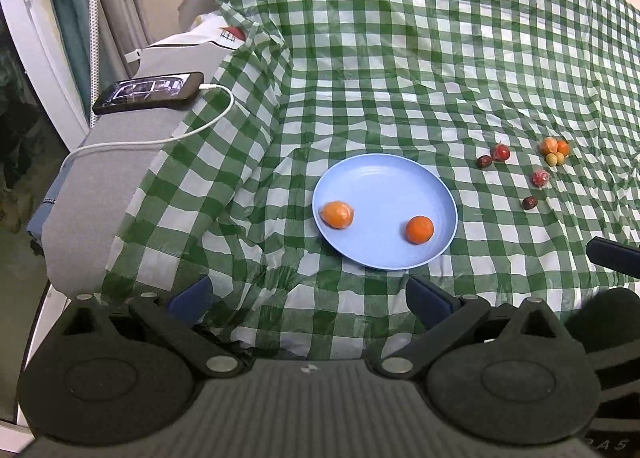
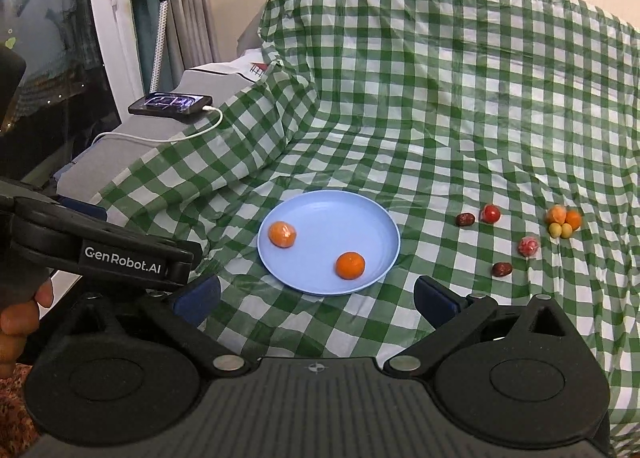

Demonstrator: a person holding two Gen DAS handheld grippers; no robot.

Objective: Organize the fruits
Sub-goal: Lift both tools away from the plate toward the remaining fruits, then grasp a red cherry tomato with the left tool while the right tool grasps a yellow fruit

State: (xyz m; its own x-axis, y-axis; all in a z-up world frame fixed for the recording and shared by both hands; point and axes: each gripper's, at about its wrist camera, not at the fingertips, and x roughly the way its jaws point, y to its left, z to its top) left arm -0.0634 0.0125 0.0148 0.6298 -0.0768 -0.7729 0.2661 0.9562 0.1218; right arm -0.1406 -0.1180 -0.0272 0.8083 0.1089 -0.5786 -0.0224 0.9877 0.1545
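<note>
A light blue plate (image 1: 380,186) (image 2: 332,218) lies on the green checked cloth and holds a plastic-wrapped orange (image 1: 338,214) (image 2: 282,234) and a bare orange (image 1: 419,229) (image 2: 350,265). To its right lie two dark dates (image 2: 465,219) (image 2: 501,269), a red fruit (image 2: 491,213), a wrapped red fruit (image 2: 529,246) and a cluster of small orange and yellow fruits (image 1: 554,150) (image 2: 562,222). My left gripper (image 1: 310,298) hangs open and empty, above the cloth on the near side of the plate. My right gripper (image 2: 316,298) is likewise open and empty, just short of the plate's near rim.
A phone (image 1: 148,92) (image 2: 170,104) on a white cable lies on a grey padded ledge at the left. The cloth (image 2: 440,98) rises steeply behind the plate. A hand (image 2: 24,318) holds the left gripper's body (image 2: 100,254) at the left edge.
</note>
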